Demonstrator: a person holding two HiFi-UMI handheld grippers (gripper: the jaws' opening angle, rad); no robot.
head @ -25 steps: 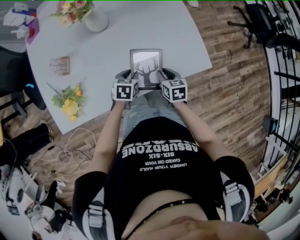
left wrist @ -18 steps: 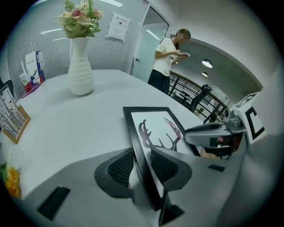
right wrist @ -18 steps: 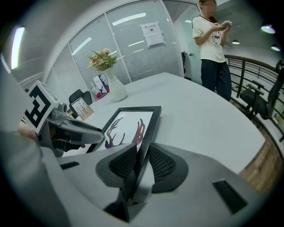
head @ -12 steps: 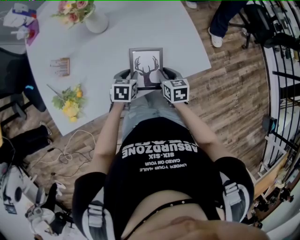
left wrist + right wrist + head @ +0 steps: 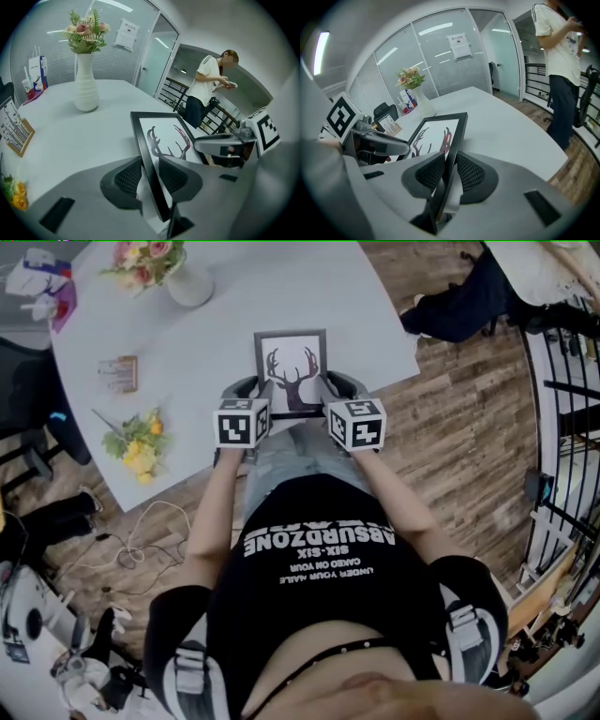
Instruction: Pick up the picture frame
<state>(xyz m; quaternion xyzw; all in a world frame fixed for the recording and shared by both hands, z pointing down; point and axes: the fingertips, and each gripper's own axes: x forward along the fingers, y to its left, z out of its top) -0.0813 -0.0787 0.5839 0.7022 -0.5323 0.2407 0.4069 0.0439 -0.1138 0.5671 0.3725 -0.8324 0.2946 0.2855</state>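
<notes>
A black picture frame (image 5: 291, 367) with a deer-antler print hangs just above the grey table (image 5: 375, 315), near its front edge. My left gripper (image 5: 249, 388) is shut on the frame's left edge, and my right gripper (image 5: 334, 386) grips its right edge. In the left gripper view, the frame (image 5: 164, 136) stands on edge between the mesh pads of the left gripper (image 5: 150, 174), which press on it. In the right gripper view, the frame (image 5: 436, 133) sits between the pads of the right gripper (image 5: 449, 171); these jaws are closing tighter on it.
A white vase of flowers (image 5: 192, 282) stands at the table's far side. A small wooden stand (image 5: 120, 371) and a yellow flower bunch (image 5: 141, 442) lie at the left. A person (image 5: 469, 296) stands on the wooden floor beyond the table's right corner. Cables lie on the floor at the left.
Both grippers have risen together with the picture frame held between them. A person has walked into view at the upper right.
</notes>
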